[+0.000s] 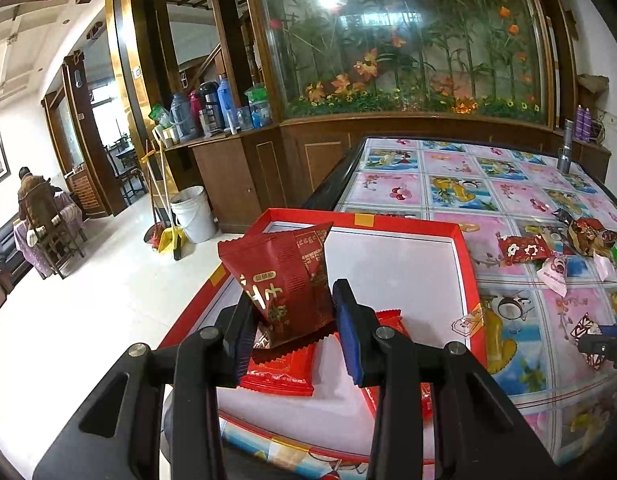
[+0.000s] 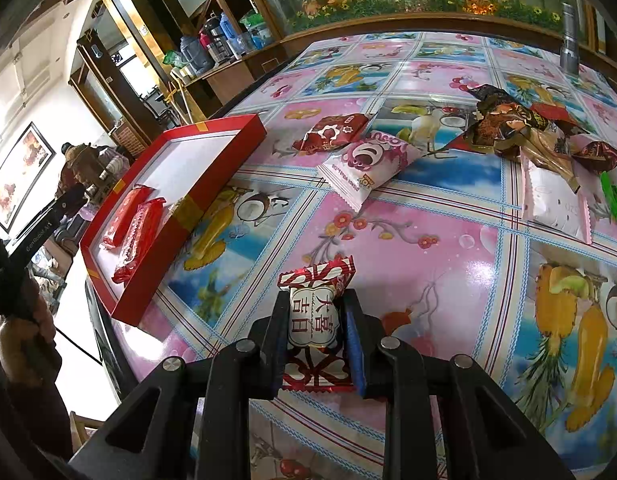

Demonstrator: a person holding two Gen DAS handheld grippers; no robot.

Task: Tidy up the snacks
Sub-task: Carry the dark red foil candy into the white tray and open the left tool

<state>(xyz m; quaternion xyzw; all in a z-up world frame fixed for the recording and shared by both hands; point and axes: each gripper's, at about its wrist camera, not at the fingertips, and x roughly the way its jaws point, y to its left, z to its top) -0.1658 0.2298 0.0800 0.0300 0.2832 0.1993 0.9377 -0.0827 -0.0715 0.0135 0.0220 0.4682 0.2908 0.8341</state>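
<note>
Clamping a dark red packet (image 1: 286,280), the left gripper (image 1: 294,332) is hanging over the near end of the red tray (image 1: 466,264), its pads pressing the packet's lower sides. Under it, two bright red bars (image 2: 134,222) are lying side by side on the tray's white floor. The right gripper (image 2: 314,334) is pinching a red-and-white candy (image 2: 314,320) just above the table (image 2: 408,240), whose glossy cloth is shining with pink and blue fruit squares. The tray is sitting at the table's left edge.

Farther along the cloth, a red flowered packet (image 2: 332,132) and a pink-and-white packet (image 2: 368,164) are lying touching each other, and to their right a loose heap of snacks (image 2: 540,140) is spreading toward the table's right side. A grey flashlight (image 2: 568,40) is standing upright near the far edge.

Beyond the table, a wooden cabinet with a large glass case of flowers (image 1: 408,40) is filling the wall, flasks (image 1: 212,108) are crowding its side counter, and a white bucket (image 1: 194,214) is sitting on the pale floor. Far left, a person (image 1: 34,196) is sitting in a chair.
</note>
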